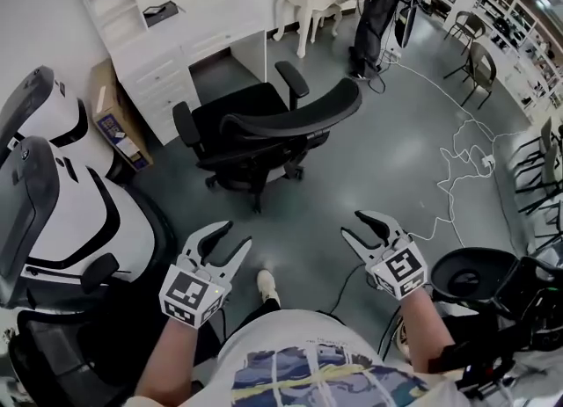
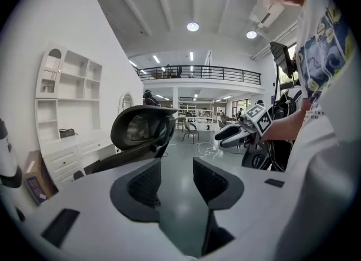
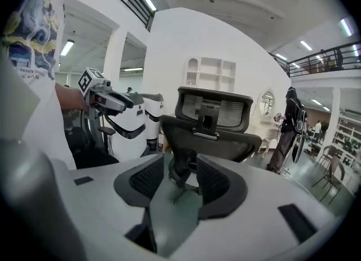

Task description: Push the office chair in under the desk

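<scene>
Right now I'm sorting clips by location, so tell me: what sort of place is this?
Probably a large open showroom or lab hall: a black office chair before a white desk with shelves, spare chairs along one side, and a railed mezzanine above.

Office chair [image 1: 264, 128], centre: black all over, fine mesh weave on the backrest.
Tabletop [image 1: 207, 18], upper left: white, with white drawers below.
Floor [image 1: 387, 159]: glossy grey-blue.
Left gripper [image 1: 239, 232] and right gripper [image 1: 352, 223]: pale grey-white shells with black textured pads; cubes carry black-and-white square markers.
Large chair [image 1: 79, 203], left edge: white with black stripes and black trim.
Cardboard box [image 1: 114, 119]: brown, blue-purple label.
Cable [image 1: 457, 155], right: white.
Shirt [image 1: 308, 370], bottom centre: white with blue and yellow print.
Shoe [image 1: 267, 287]: white.
Standing person [image 1: 374, 5], top: dark clothing.
</scene>
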The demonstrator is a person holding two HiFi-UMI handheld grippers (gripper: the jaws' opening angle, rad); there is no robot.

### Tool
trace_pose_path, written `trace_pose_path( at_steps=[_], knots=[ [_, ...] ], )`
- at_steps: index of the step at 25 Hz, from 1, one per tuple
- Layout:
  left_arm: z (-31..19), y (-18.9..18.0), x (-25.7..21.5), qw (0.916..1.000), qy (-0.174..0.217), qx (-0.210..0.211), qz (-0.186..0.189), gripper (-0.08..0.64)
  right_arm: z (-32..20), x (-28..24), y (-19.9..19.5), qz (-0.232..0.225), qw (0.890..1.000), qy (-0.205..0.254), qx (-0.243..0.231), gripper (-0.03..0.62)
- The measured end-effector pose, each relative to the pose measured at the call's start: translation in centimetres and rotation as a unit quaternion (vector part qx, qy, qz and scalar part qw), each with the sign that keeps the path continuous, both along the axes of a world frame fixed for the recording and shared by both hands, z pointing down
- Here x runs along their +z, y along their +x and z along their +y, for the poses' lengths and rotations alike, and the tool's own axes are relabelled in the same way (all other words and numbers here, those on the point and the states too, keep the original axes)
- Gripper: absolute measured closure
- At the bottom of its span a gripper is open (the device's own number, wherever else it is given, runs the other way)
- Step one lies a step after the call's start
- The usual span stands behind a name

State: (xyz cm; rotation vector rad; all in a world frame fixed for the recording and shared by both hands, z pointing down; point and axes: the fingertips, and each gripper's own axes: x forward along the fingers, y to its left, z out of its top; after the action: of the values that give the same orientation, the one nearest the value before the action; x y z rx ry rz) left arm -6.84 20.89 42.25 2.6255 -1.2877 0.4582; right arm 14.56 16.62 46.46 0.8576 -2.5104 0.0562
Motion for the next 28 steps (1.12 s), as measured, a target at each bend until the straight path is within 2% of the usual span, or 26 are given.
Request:
trace_pose_path(
  at_steps=[6,9,14,20,23,28],
  knots=[
    [-5.1,-3.9,1.4,0.9992,0.008,-0.003,-0.038,0.362,-7.2,0.4,0.8,0.053,0.998,0.021,0.03,0.364],
    [-7.5,-5.4,2.4,0.998,0.002,-0.005,-0.064,0.344,-10.3,0.4,1.1,0.08,0.996,0.031,0.028,0.356],
    [-10.9,-6.7,3.6,0.992,-0.003,-0.006,-0.126,0.328,-15.9,0.5,2.3,0.119,0.991,0.053,0.015,0.344],
    [-13.9,-6.6,6.5,0.982,-0.038,0.0,-0.185,0.298,-22.5,1.2,3.0,0.158,0.986,0.057,-0.013,0.314],
    [-14.9,-6.9,7.7,0.9727,-0.055,-0.001,-0.225,0.287,-25.4,1.3,2.8,0.169,0.983,0.068,-0.035,0.299],
    [-16.3,-7.0,9.0,0.959,-0.081,-0.001,-0.272,0.265,-28.8,3.1,2.1,0.214,0.968,0.083,-0.099,0.273]
  ],
)
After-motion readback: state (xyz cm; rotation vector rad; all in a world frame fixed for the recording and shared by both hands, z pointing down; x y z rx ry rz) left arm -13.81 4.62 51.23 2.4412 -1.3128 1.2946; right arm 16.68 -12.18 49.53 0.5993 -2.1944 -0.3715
